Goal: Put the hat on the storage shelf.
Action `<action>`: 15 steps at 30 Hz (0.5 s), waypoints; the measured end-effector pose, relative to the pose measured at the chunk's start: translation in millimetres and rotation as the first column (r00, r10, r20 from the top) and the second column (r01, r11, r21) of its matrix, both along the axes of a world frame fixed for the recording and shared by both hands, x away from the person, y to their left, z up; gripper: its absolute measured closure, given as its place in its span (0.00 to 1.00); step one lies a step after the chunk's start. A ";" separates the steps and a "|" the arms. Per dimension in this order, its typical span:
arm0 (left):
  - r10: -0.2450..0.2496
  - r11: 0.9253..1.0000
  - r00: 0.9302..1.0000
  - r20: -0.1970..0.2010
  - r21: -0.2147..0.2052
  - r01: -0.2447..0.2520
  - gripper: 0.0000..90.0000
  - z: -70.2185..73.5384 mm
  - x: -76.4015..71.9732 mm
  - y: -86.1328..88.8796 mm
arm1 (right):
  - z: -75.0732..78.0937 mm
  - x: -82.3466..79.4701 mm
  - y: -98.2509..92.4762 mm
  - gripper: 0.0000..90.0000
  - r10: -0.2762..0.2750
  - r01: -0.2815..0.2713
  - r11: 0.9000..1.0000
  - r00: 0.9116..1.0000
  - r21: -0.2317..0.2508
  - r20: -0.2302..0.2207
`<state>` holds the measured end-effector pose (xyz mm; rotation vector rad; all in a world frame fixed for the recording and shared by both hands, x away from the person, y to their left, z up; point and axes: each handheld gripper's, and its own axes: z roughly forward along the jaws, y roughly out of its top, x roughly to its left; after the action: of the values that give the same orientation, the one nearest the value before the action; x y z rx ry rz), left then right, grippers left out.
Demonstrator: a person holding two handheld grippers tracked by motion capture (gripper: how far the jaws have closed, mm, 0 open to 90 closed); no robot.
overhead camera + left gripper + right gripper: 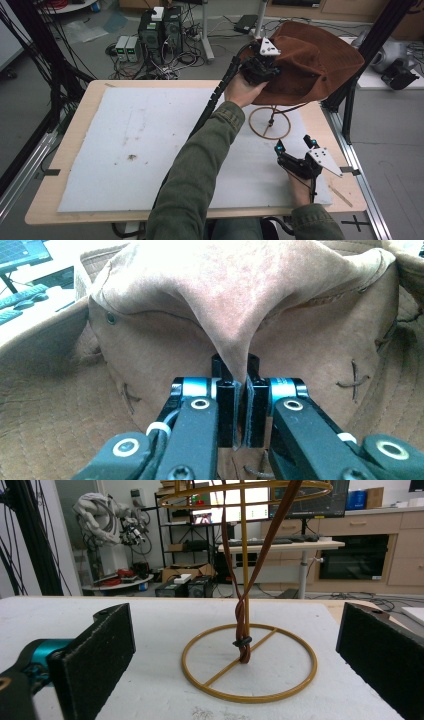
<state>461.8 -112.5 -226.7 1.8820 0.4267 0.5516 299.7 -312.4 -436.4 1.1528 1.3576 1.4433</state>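
Note:
A brown suede hat [312, 62] sits tilted on top of a gold wire stand [270, 122] at the table's back right. My left gripper [260, 67] is raised at the hat's left side, shut on a pinched fold of the hat [235, 315]; the jaws clamp the suede between them. My right gripper [296, 146] rests low on the white mat, open, with its fingers [95, 655] wide apart and nothing between them. It faces the stand's ring base [249, 666], where the hat's brown chin cord [243, 615] hangs down along the upright rod.
A white foam mat [150, 145] covers most of the wooden table [80, 115]. A black frame post [372, 45] stands just right of the hat. Computers and cables [160, 35] lie on the floor beyond the table's far edge.

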 end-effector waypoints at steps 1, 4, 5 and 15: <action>0.004 1.000 1.000 0.000 0.002 -0.004 0.96 0.0 -0.1 -0.2 | 0.0 0.1 -0.1 0.02 -0.002 0.002 1.000 1.000 0.002 0.001; 0.002 1.000 1.000 -0.007 0.001 -0.002 0.96 -0.2 0.2 -0.2 | 0.1 -0.1 -0.2 0.02 -0.002 0.002 1.000 1.000 0.004 -0.001; 0.002 1.000 1.000 -0.005 0.005 -0.002 0.96 -0.2 -0.2 -0.4 | 0.0 -0.1 -0.2 0.02 -0.003 0.003 1.000 1.000 0.000 -0.002; 0.003 1.000 1.000 -0.005 0.020 -0.003 0.96 -0.5 -0.7 -1.2 | 0.2 -0.1 0.4 0.02 -0.001 0.001 1.000 1.000 -0.019 -0.004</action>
<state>461.1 -113.7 -227.2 1.9023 0.4287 0.5557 299.6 -312.0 -436.2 1.1450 1.3706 1.4246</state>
